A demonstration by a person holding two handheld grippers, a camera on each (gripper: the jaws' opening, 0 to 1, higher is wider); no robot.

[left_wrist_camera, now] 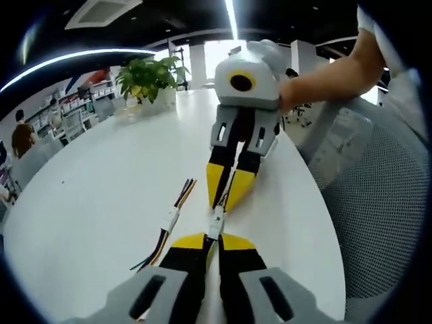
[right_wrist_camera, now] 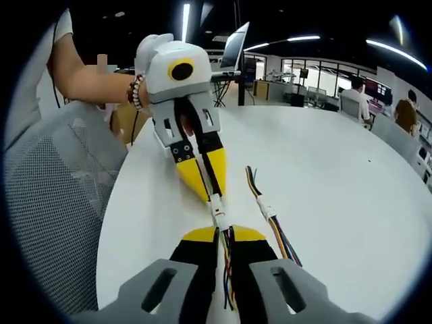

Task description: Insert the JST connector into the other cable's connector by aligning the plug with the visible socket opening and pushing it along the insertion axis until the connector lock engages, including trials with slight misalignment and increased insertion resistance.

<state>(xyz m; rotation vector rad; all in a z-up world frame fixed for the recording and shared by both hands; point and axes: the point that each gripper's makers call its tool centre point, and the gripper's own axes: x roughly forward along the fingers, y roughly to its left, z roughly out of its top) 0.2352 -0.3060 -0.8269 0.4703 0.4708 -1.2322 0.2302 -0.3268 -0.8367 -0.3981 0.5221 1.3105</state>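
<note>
Left gripper view: left tongs (left_wrist_camera: 214, 237), yellow-tipped black jaws narrowed on small white JST connector (left_wrist_camera: 216, 223); right tongs (left_wrist_camera: 229, 192) meet it tip to tip from above; spare multicolour wire cable with white connector (left_wrist_camera: 171, 221) lies just beside on white round tabletop (left_wrist_camera: 94, 202).

Right gripper view: right tongs (right_wrist_camera: 225, 233) closed on bundle of coloured wires (right_wrist_camera: 227, 266), white plug (right_wrist_camera: 219, 216) protruding toward left tongs (right_wrist_camera: 210, 192); spare cable (right_wrist_camera: 268, 214) alongside.

Step judged: alignment/insertion; lock state not discernible; next move calls for straight axial push, no skew.
</note>
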